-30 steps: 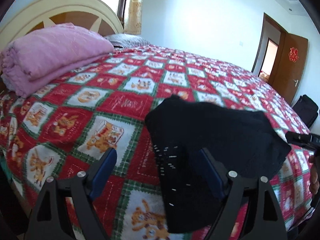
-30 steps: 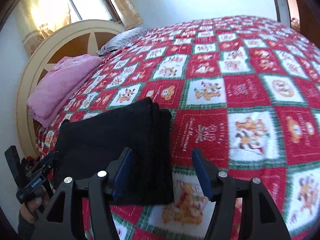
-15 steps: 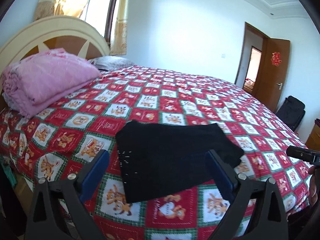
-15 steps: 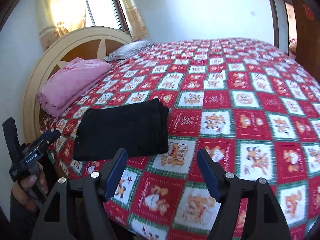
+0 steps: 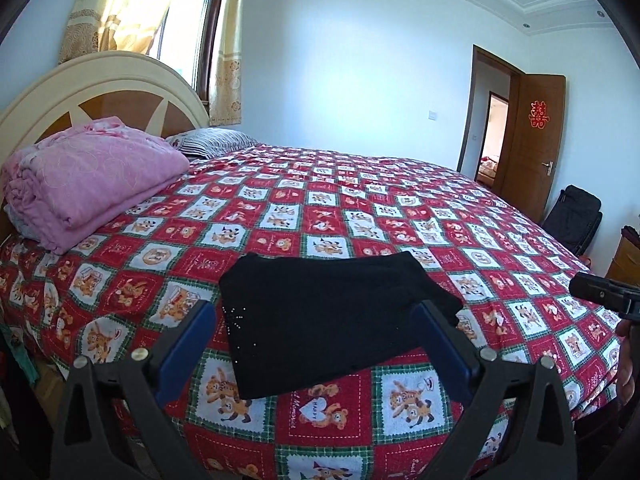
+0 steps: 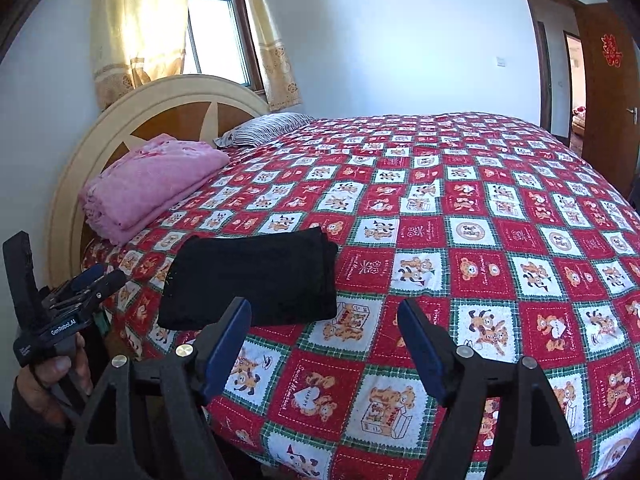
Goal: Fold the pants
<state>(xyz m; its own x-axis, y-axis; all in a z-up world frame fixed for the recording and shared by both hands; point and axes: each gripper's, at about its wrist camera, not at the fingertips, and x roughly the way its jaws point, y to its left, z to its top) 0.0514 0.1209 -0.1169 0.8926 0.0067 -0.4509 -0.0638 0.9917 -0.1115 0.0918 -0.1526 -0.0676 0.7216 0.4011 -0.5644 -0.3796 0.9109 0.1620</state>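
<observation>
The left gripper (image 5: 316, 344) had its two blue-padded fingers (image 5: 188, 344) spread wide apart, and they held nothing. Just past the tips, and partly between them in the left wrist view, lay the folded black pants (image 5: 328, 316), flat in a neat block on the bed. Tiny shiny dots ran down the pants' edge nearest the left finger.

The right gripper (image 6: 324, 344) also had its blue-padded fingers (image 6: 420, 348) wide open with nothing in them. The folded black pants (image 6: 256, 280) lay ahead of its left finger, not touching it. Under and past both grippers spread the red, white and green bedspread with cartoon bear squares (image 6: 480, 240).

Farther off to the left of the fingers sat a folded pink blanket (image 5: 84, 180) against the cream and brown wooden headboard (image 5: 100, 84). A striped pillow (image 6: 268, 128) lay beside the blanket. Far to the right stood an open brown wooden door (image 5: 532, 140).
</observation>
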